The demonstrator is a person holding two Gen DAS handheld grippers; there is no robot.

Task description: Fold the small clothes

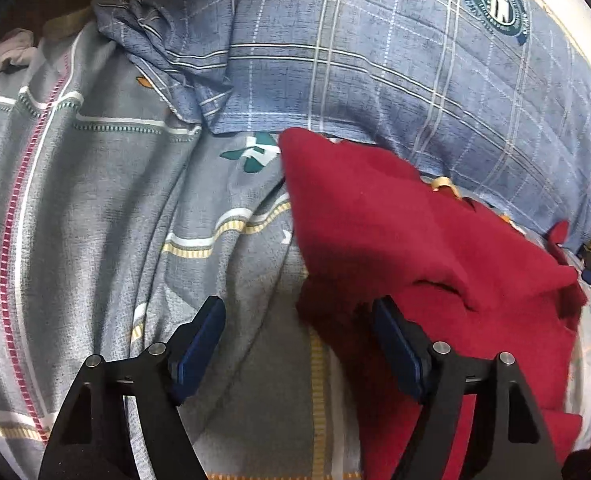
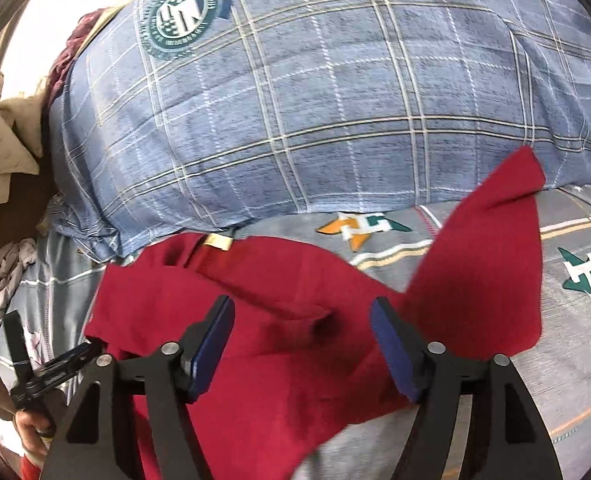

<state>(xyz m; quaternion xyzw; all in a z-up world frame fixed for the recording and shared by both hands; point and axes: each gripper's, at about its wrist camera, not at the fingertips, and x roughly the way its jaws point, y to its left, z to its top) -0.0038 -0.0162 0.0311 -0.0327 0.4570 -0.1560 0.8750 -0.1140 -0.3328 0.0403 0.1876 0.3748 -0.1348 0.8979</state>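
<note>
1. Garment point(image 2: 279, 344): solid dark red, small tan label at the collar.
2. Pillow point(image 2: 335, 92): blue, white-and-tan plaid lines, round green-white crest.
3. Bedsheet point(image 1: 107, 220): grey, white/yellow/pink stripes, teal and orange emblems.
4. Tool pads point(image 1: 199, 344): navy blue on black arms.

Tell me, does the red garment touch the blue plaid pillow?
Touching. In the left wrist view, the red garment has its far edge lying against the blue plaid pillow.
</note>
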